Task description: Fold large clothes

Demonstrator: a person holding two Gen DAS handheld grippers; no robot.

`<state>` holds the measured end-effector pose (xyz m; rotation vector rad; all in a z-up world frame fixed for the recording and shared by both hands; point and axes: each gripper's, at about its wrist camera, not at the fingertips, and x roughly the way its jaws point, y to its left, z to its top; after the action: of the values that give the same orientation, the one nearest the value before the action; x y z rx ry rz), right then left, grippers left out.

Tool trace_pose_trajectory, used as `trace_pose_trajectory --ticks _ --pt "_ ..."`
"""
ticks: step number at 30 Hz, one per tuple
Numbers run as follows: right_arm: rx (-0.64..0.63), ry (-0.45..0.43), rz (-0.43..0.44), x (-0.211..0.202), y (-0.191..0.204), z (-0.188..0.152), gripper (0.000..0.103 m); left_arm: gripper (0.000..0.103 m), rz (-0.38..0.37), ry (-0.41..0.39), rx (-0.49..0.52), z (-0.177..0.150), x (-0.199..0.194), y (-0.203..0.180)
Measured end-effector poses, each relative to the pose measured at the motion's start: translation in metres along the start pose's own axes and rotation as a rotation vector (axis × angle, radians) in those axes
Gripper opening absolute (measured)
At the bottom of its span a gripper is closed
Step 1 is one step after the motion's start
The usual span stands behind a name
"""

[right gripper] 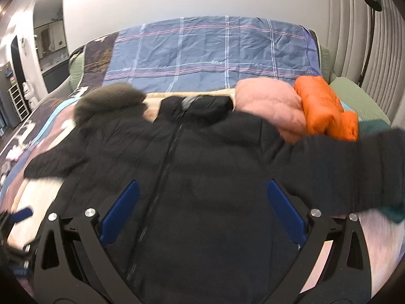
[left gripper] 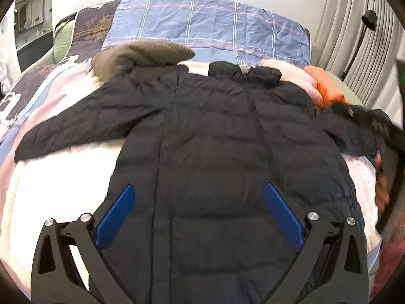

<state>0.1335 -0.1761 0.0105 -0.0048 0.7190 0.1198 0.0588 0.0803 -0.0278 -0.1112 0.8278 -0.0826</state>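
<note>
A dark puffer jacket [left gripper: 215,136] is lying spread across the bed [left gripper: 202,25]; the left gripper [left gripper: 198,190] and right gripper [right gripper: 202,185] are hovering above it, both released.

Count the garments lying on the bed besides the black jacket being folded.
3, behind the black jacket: a brown fleece garment at its left shoulder, a pink one at its right, an orange one beside that. A teal scrap at the right may be another.
</note>
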Motion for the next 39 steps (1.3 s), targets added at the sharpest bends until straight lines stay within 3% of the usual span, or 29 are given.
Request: trace_pose_trajectory --ticks 2,4,5,8,10,12,17,19,20,21,22,24,26,29,32,35,36,37,39 --pt "0.022 0.034 0.026 0.026 -0.01 0.025 0.089 0.102 0.001 0.001 0.026 0.015 0.009 -0.001" --pt "0.082 0.114 0.088 0.066 -0.027 0.058 0.068 0.102 -0.001 -0.01 0.051 0.032 0.019 -0.002" --pt "0.106 0.135 0.111 0.077 -0.032 0.067 0.064 0.102 0.01 -0.012 0.062 0.041 0.026 -0.002" --pt "0.304 0.22 0.261 0.138 -0.065 0.11 0.067 0.102 -0.007 -0.004 0.051 0.06 0.046 0.0" --pt "0.433 0.275 0.341 0.178 -0.08 0.129 0.078 0.102 -0.035 0.02 0.043 0.068 0.063 -0.002" --pt "0.496 0.363 0.385 0.219 -0.086 0.143 0.082 0.102 -0.05 0.029 0.037 0.068 0.076 -0.004" --pt "0.574 0.506 0.32 0.3 -0.092 0.153 0.082 0.102 -0.065 0.106 0.079 0.052 0.111 -0.015" --pt "0.596 0.508 0.307 0.315 -0.092 0.155 0.082 0.102 -0.05 0.133 0.109 0.043 0.123 -0.02" --pt "0.599 0.488 0.31 0.319 -0.092 0.158 0.077 0.102 -0.045 0.146 0.12 0.04 0.126 -0.022" --pt "0.583 0.457 0.34 0.322 -0.089 0.163 0.037 0.102 -0.043 0.158 0.128 0.036 0.128 -0.021" --pt "0.569 0.448 0.36 0.324 -0.087 0.164 0.007 0.102 -0.04 0.165 0.133 0.033 0.13 -0.021" --pt "0.571 0.384 0.379 0.314 -0.087 0.164 0.006 0.102 -0.039 0.161 0.13 0.033 0.129 -0.02" --pt "0.463 0.264 0.411 0.283 -0.077 0.167 0.006 0.102 -0.03 0.136 0.104 0.038 0.12 -0.011" --pt "0.133 0.063 0.45 0.211 -0.044 0.155 0.006 0.102 -0.015 0.075 0.038 0.055 0.104 0.011" --pt "-0.195 -0.042 0.48 0.136 -0.005 0.1 0.006 0.102 -0.001 -0.003 -0.061 0.077 0.088 0.039" --pt "-0.38 -0.079 0.443 0.093 0.014 0.038 0.009 0.102 0.003 -0.075 -0.168 0.096 0.075 0.066" --pt "-0.486 -0.081 0.387 0.081 0.022 0.007 0.014 0.102 0.002 -0.095 -0.205 0.1 0.07 0.076" --pt "-0.564 -0.073 0.33 0.076 0.026 -0.016 0.027 0.102 0.002 -0.104 -0.225 0.103 0.067 0.079" --pt "-0.667 -0.034 0.216 0.07 0.026 -0.057 0.042 0.102 0.0 -0.117 -0.256 0.106 0.065 0.084"
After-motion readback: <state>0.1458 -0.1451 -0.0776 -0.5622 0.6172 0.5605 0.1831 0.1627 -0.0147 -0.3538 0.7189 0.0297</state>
